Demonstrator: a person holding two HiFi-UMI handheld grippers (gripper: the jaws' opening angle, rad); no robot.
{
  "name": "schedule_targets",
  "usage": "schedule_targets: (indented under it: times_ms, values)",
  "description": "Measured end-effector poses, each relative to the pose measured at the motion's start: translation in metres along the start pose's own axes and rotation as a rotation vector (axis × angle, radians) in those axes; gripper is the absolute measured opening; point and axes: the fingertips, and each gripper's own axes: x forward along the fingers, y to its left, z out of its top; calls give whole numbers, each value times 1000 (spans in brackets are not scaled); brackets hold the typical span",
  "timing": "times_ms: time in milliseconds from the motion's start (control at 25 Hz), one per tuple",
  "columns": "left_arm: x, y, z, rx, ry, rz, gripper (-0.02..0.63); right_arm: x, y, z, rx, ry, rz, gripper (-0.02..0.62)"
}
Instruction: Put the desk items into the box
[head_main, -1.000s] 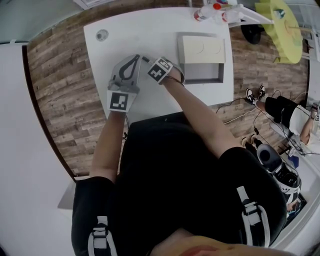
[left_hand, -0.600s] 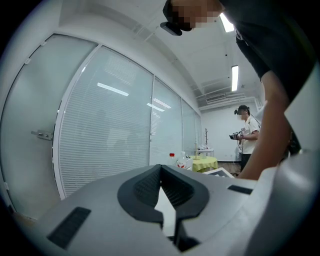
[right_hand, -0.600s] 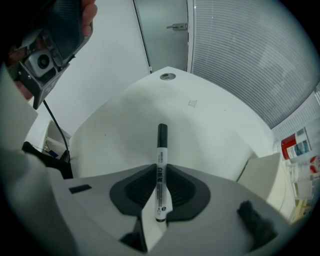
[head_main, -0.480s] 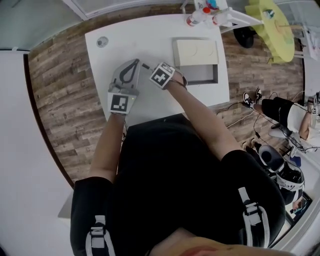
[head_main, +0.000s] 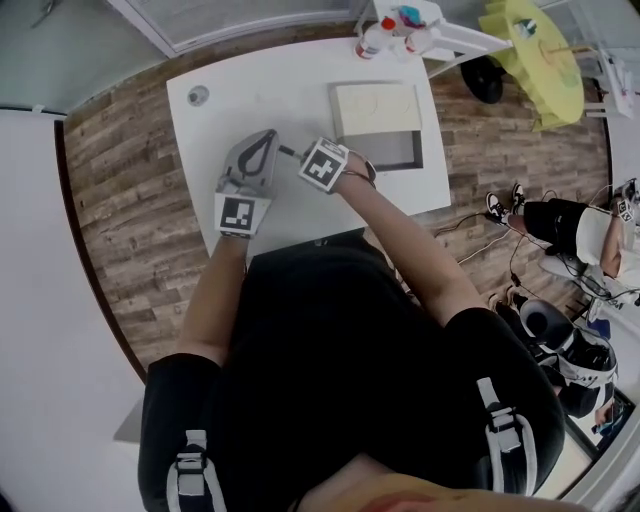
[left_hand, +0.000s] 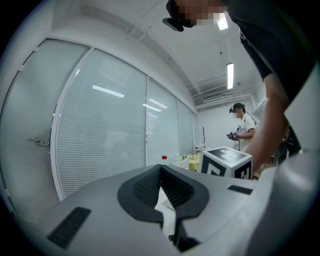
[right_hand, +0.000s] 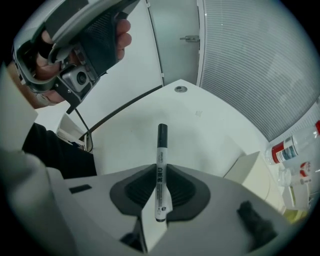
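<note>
One marker (right_hand: 161, 142) in the jaws of the right gripper (right_hand: 159, 172); one box (head_main: 375, 112) near it, on its right; two bottles (head_main: 368, 45) beyond the box; one table (head_main: 260, 90).

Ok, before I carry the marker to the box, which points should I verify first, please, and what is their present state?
1. Right gripper holds marker: ok, jaws shut on its barrel.
2. Marker cap on: ok, dark cap shows at the far end.
3. Box open: ok, lid folded back.
4. Room in box: cannot tell, interior too small to see.
5. Left gripper empty: ok, jaws together, nothing between.
6. Desk between right gripper and box: ok, bare.
</note>
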Motion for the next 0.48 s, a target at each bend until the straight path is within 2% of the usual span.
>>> schedule_targets:
  times_ms: [480]
  values:
    - [35, -52, 24, 33, -4, 34, 11, -63, -6, -37, -137, -10, 50, 69]
